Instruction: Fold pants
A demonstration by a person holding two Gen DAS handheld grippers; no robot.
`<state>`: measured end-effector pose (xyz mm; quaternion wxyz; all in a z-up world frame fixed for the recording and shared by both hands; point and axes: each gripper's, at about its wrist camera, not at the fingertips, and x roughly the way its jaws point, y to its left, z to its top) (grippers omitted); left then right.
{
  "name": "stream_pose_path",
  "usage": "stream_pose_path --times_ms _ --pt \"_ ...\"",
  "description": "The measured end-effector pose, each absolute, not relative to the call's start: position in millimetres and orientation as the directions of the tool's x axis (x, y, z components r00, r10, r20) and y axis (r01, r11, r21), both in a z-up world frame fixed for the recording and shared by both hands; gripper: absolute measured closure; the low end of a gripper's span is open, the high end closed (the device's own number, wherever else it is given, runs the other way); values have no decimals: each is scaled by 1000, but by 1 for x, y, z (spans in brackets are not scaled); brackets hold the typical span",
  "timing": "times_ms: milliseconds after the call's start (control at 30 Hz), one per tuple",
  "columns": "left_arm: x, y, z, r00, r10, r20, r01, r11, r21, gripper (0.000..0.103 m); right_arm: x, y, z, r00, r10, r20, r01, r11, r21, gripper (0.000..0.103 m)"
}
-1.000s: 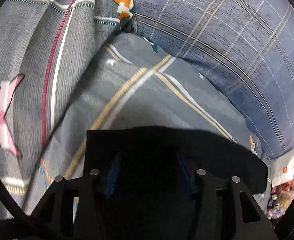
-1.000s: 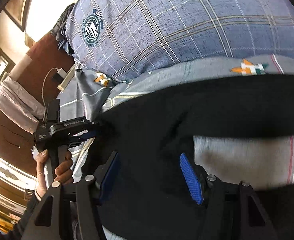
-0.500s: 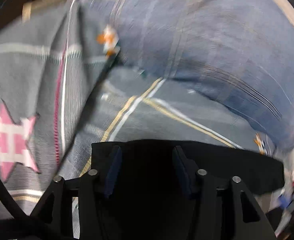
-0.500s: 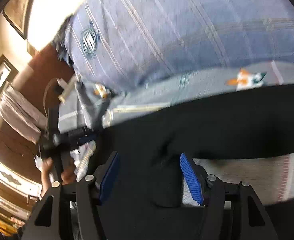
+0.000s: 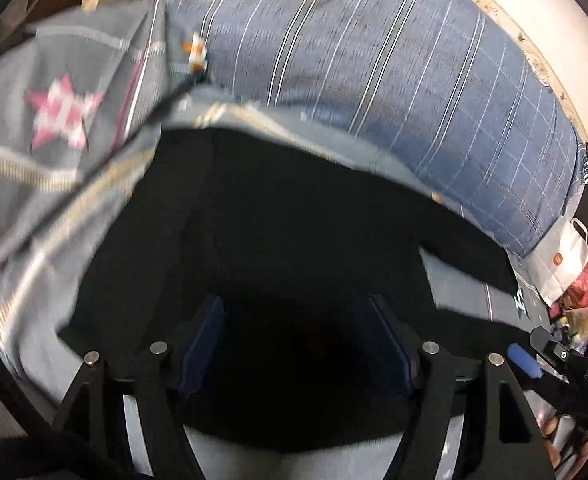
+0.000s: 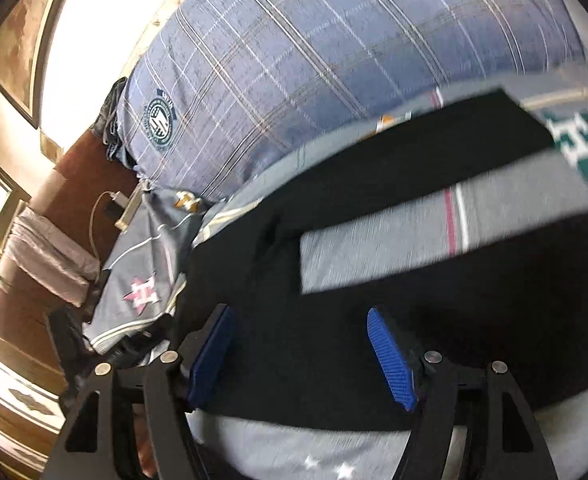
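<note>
Both of my grippers have pulled back from the black pants [image 6: 333, 248], so far more of the garment shows now than a second ago, when dark cloth filled the space between the fingers. I see the pants lying flat on the grey bedsheet [image 6: 373, 252], just below the blue plaid pillow [image 6: 333, 60], with one leg [image 6: 413, 152] running along the pillow's lower edge and a strip of sheet showing between the legs. My left gripper [image 5: 297, 344] hangs over the pants, jaws opening, pads clear of the cloth. My right gripper [image 6: 301, 352] is likewise above the pants, jaws opening, nothing clamped. Left of the pillow, the grey sheet is bunched, showing a pink star [image 5: 62, 112].
</note>
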<state>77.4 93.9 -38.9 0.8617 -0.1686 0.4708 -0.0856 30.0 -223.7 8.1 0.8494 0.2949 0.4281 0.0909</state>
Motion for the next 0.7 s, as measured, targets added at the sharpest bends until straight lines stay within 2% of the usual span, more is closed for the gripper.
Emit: stream_pose_path --times_ms 100,233,367,467,600,700 --pt "58 97 -42 517 -341 -785 -37 907 -418 30 19 -214 2 600 427 -677 92 804 588 30" --pt "38 117 -49 514 -280 -811 -157 899 -409 30 -4 -202 -5 586 388 -711 125 824 553 30" --pt "29 142 -58 497 -370 -785 -246 808 -536 30 -24 -199 -16 574 419 -704 148 792 592 32" --pt "31 148 -59 498 -393 -773 -266 779 -568 30 -26 -189 -17 560 430 -708 119 804 583 40" --pt "33 148 -62 477 -374 -795 -271 799 -538 30 -24 -171 -23 524 464 -714 84 806 586 54" --pt "34 154 -71 456 -374 -807 -283 799 -530 31 -21 -170 -32 499 506 -704 94 776 624 56"
